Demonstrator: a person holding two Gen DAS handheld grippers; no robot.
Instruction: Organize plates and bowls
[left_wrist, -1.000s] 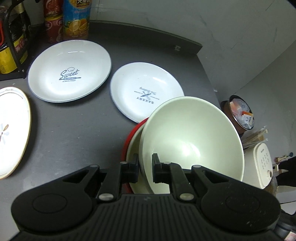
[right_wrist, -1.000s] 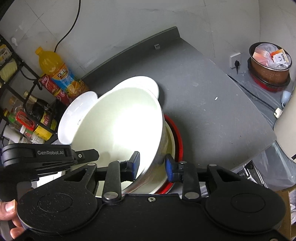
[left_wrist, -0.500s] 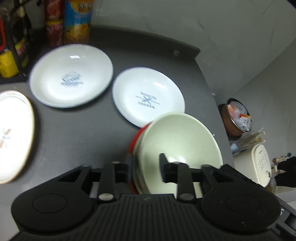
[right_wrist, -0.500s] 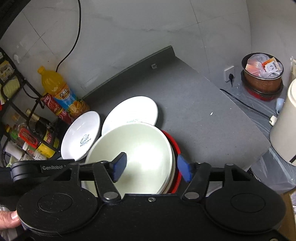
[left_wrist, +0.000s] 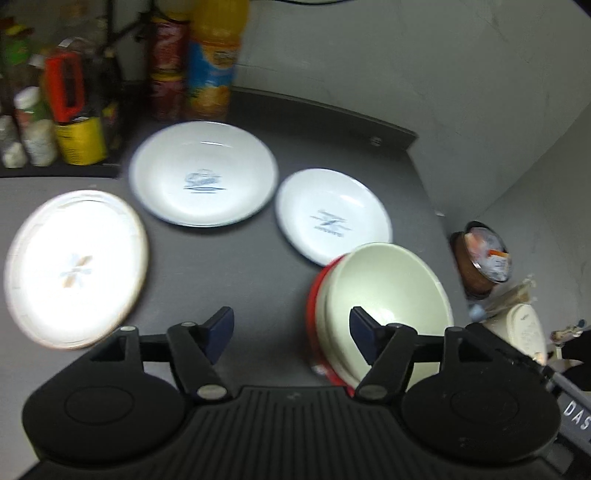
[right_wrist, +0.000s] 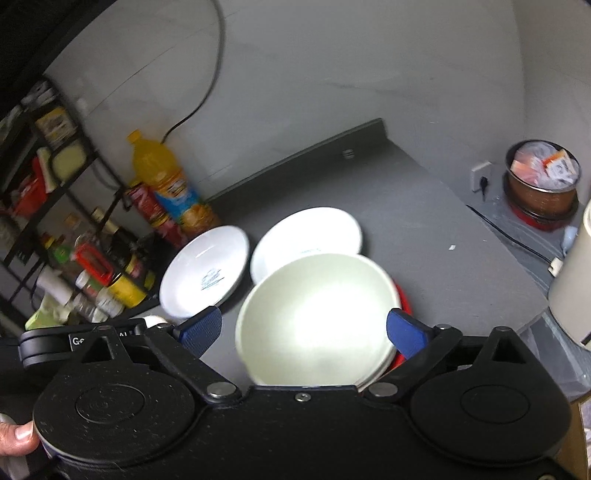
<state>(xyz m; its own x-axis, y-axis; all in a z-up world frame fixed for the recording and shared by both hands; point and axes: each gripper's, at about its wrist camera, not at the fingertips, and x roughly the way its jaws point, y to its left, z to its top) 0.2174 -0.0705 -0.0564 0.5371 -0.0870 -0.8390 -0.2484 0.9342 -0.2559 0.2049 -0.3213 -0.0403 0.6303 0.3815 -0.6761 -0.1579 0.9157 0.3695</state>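
Cream bowl (right_wrist: 317, 314), nested in a red one, lies between the spread right gripper (right_wrist: 304, 328); left gripper (left_wrist: 290, 328) also spread, bowl at its three o'clock.

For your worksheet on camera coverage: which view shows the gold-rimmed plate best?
The left wrist view. The gold-rimmed plate lies whole on the grey counter, though motion-blurred. The right wrist view shows at most a white sliver behind the tongs; I cannot tell whether that is the plate.

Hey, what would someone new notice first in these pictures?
Probably the cream bowl nested in a stack with a red rim, at the counter's near right edge, glaring under the light. Behind it lie three white plates, with an orange juice bottle by the wall. Both hand-held grippers stand open.
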